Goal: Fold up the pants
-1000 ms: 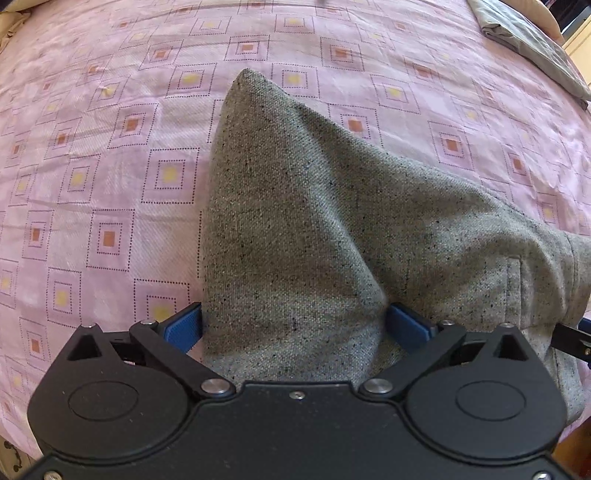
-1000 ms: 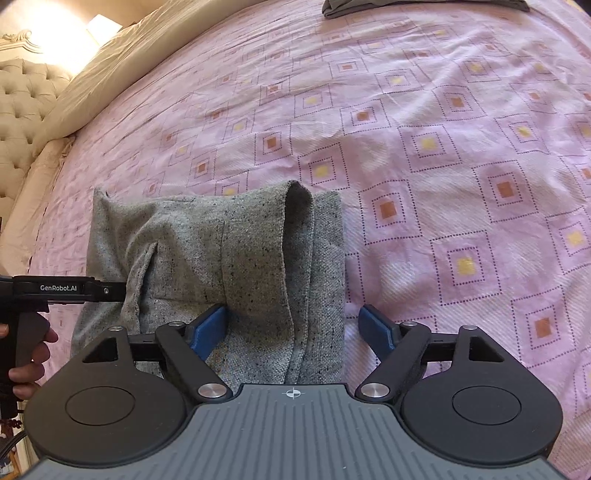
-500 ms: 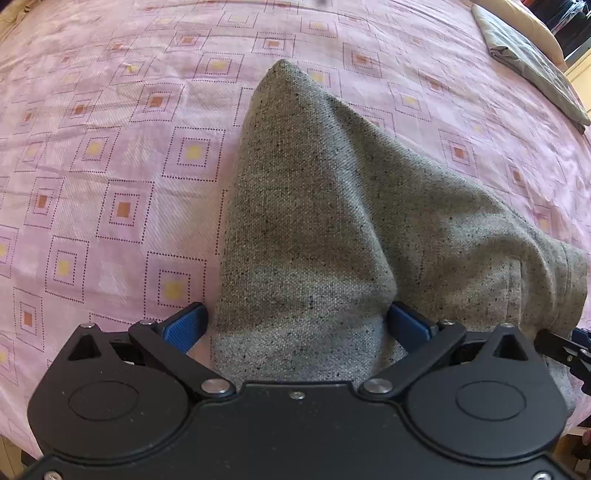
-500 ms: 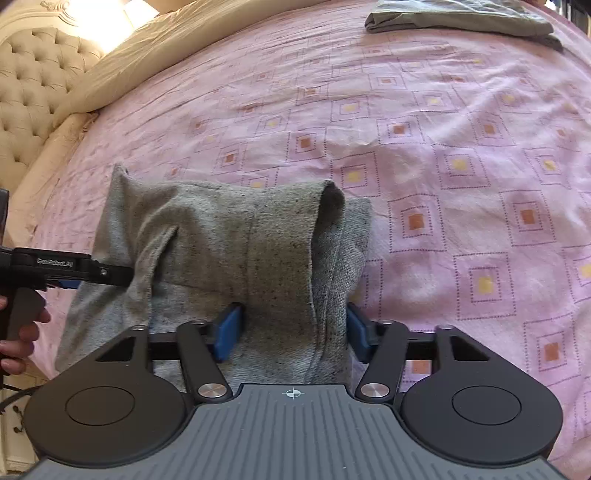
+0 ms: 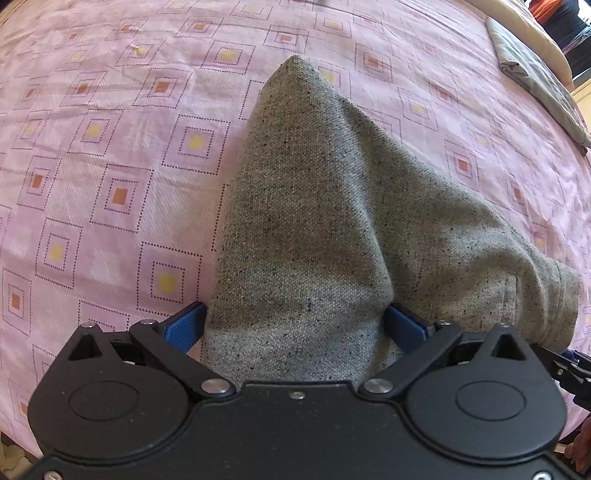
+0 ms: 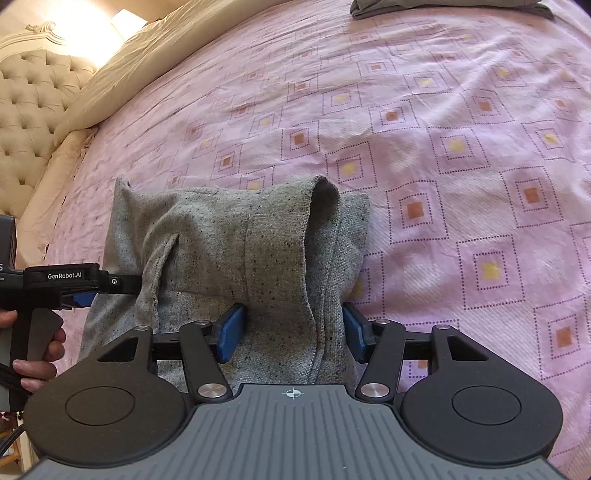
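Note:
The grey speckled pants (image 5: 325,206) lie folded into a thick bundle on the pink patterned bedspread (image 5: 110,147). In the left wrist view my left gripper (image 5: 295,325) has its blue fingers (image 5: 184,326) wide apart, one on each side of the bundle's near end. In the right wrist view the pants (image 6: 236,251) show a rolled cuff and waistband edge. My right gripper (image 6: 291,332) has its blue fingers (image 6: 232,332) closed in against the folded cloth from both sides. The left gripper (image 6: 85,284) also shows at the left of that view, on the bundle's left edge.
A folded grey garment (image 5: 539,81) lies at the bed's far side, also in the right wrist view (image 6: 443,7). A beige pillow (image 6: 166,55) and tufted headboard (image 6: 33,103) are at the far left. The bed's near edge runs just under both grippers.
My right gripper's fingers have closed in from wide apart onto the folded cloth. Both grippers have drawn back slightly, and the bundle has lifted and bunched.

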`<state>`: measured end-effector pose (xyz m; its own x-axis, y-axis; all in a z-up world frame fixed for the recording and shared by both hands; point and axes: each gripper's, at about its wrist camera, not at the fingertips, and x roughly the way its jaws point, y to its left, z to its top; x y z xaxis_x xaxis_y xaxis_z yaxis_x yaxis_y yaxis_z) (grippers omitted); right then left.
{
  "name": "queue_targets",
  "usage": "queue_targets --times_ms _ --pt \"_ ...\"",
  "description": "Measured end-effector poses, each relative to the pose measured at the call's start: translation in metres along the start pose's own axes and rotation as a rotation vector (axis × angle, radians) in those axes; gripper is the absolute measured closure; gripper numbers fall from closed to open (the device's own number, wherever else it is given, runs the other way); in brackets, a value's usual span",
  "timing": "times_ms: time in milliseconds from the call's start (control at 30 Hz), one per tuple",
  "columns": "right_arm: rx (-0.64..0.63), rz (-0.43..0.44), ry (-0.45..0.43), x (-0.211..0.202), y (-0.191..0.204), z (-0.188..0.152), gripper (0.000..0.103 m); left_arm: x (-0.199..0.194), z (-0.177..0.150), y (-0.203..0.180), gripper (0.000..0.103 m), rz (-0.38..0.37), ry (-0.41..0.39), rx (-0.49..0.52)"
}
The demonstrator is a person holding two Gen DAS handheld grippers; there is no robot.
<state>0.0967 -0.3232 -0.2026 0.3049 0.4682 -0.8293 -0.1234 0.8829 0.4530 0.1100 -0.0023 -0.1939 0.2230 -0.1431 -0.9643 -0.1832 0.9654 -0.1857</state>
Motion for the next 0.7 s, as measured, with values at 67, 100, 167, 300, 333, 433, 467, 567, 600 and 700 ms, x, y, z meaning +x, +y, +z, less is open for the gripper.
queue_targets --times_ms 67,100,167,300,333,433,467,567,600,700 --pt "-0.015 0.000 -0.007 -0.002 0.007 0.000 0.073 -0.007 -0.004 -0.009 0.045 -0.050 -0.014 0.001" --pt "-0.021 -0.009 -0.012 -0.005 0.011 0.000 0.074 -0.013 -0.006 -0.014 0.050 -0.046 -0.027 0.002" --pt "-0.031 -0.024 -0.024 -0.012 0.019 0.000 0.077 -0.024 -0.010 -0.025 0.068 -0.004 -0.061 0.042" --pt "-0.045 -0.027 -0.046 -0.028 0.029 0.002 0.078 -0.045 -0.017 -0.035 0.080 0.042 -0.109 0.079" --pt "-0.062 -0.031 -0.051 -0.031 0.034 0.002 0.078 -0.050 -0.017 -0.036 0.085 0.049 -0.122 0.084" --pt "-0.114 -0.035 -0.072 -0.042 0.051 0.006 0.079 -0.067 -0.013 -0.030 0.090 0.041 -0.144 0.086" --pt "-0.134 -0.037 -0.080 -0.045 0.057 0.008 0.079 -0.074 -0.012 -0.024 0.090 0.038 -0.155 0.083" --pt "-0.172 -0.036 -0.110 -0.048 0.080 0.019 0.079 -0.092 -0.001 -0.008 0.090 0.048 -0.198 0.093" --pt "-0.180 -0.028 -0.120 -0.048 0.088 0.024 0.079 -0.097 0.005 -0.001 0.090 0.049 -0.207 0.087" --pt "-0.199 -0.011 -0.132 -0.036 0.117 0.045 0.079 -0.113 0.032 0.030 0.090 0.051 -0.234 0.050"
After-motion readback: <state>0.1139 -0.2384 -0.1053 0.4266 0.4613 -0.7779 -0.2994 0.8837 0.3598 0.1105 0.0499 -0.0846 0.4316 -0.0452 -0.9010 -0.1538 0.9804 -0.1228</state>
